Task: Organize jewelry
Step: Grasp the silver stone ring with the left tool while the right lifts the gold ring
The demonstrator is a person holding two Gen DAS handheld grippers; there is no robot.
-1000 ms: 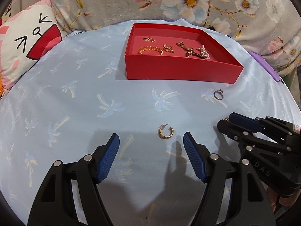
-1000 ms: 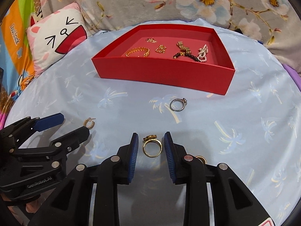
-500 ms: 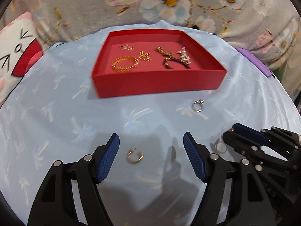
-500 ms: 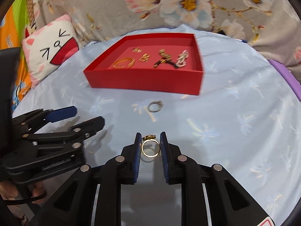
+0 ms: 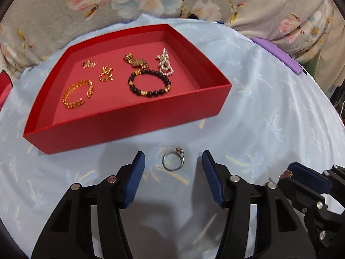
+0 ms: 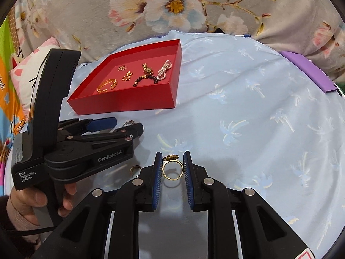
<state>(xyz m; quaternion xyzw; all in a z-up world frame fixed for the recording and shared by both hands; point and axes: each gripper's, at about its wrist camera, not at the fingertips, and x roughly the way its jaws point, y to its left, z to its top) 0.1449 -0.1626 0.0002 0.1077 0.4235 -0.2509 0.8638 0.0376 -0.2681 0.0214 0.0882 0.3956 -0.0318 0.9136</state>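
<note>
A red tray (image 5: 133, 127) holds several pieces: gold bracelet (image 5: 77, 95), black bead bracelet (image 5: 148, 84), pearl piece (image 5: 165, 63). My left gripper (image 5: 173, 171) is open, with a silver ring (image 5: 173, 161) lying on the blue cloth between its fingers. My right gripper (image 6: 172, 169) is shut on a gold ring (image 6: 172, 169) with an ornate top, held just above the cloth. The left gripper (image 6: 127, 127) also shows at the left of the right wrist view, in front of the tray (image 6: 129, 102). A gold hoop earring (image 6: 134, 168) lies beside the right gripper's left finger.
The light blue palm-print cloth (image 6: 248, 129) covers a round surface. A floral cushion (image 6: 183, 6) stands behind it, a cartoon pillow (image 6: 19, 71) at the left. A purple flat object (image 6: 308, 71) lies at the far right edge.
My left gripper moved right and forward from the gold hoop earring to the silver ring. My right gripper closed on the gold ring and lifted it slightly.
</note>
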